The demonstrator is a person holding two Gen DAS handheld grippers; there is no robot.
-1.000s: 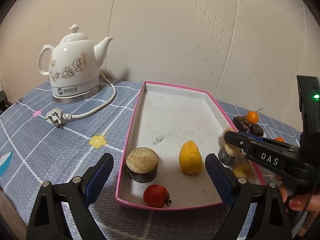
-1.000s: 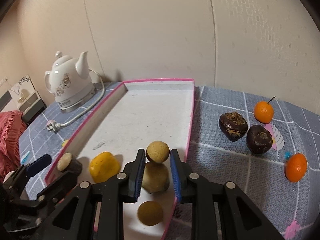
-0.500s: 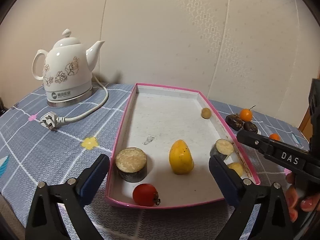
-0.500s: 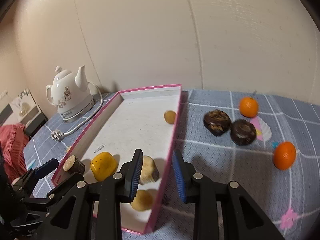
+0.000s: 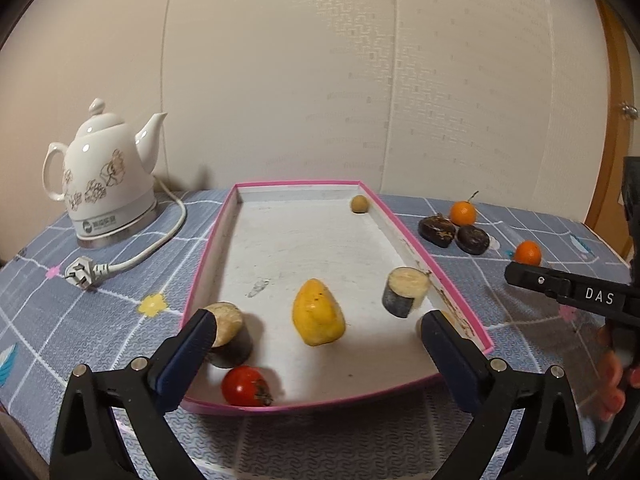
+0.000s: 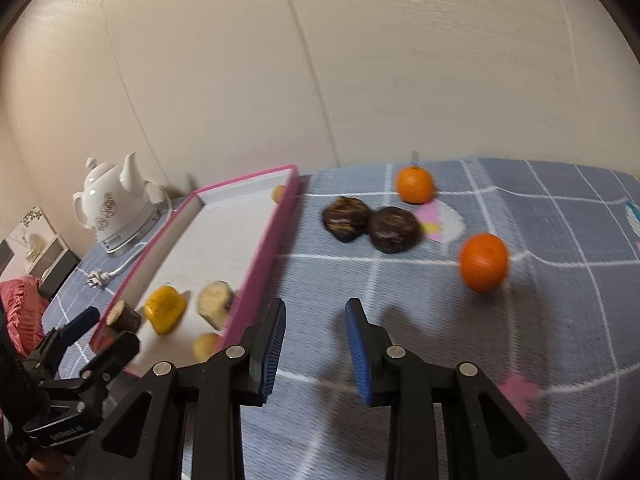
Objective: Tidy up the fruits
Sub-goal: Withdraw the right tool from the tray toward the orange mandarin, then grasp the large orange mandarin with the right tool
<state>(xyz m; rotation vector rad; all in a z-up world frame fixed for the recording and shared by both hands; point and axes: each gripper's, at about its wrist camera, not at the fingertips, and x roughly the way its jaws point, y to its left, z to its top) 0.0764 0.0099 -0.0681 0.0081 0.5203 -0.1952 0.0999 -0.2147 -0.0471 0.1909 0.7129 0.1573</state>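
Note:
A pink-rimmed white tray (image 5: 404, 236) (image 6: 276, 224) lies on the grey checked tablecloth. In it are a yellow fruit (image 5: 317, 312) (image 6: 165, 308), a red tomato (image 5: 246, 386), two dark-skinned cut pieces (image 5: 405, 291) (image 5: 226, 334) and a small tan ball (image 5: 359, 204) at the far right corner. Two dark brown fruits (image 6: 346, 219) (image 6: 394, 229) and two oranges (image 6: 415, 184) (image 6: 483, 262) lie on the cloth right of the tray. My left gripper (image 5: 316, 344) is open and empty over the tray's near end. My right gripper (image 6: 316, 332) is open and empty over the cloth, just right of the tray.
A white ceramic kettle (image 5: 106, 180) (image 6: 112, 204) stands at the back left, its cord and plug (image 5: 84, 274) on the cloth. A pale wall runs behind the table. A second tan ball (image 6: 206, 345) lies in the tray's near right corner.
My right gripper let go of the tan ball, pulled back out of the tray and swung right over the cloth. The ball rolled to the tray's far corner. My left gripper drew back slightly.

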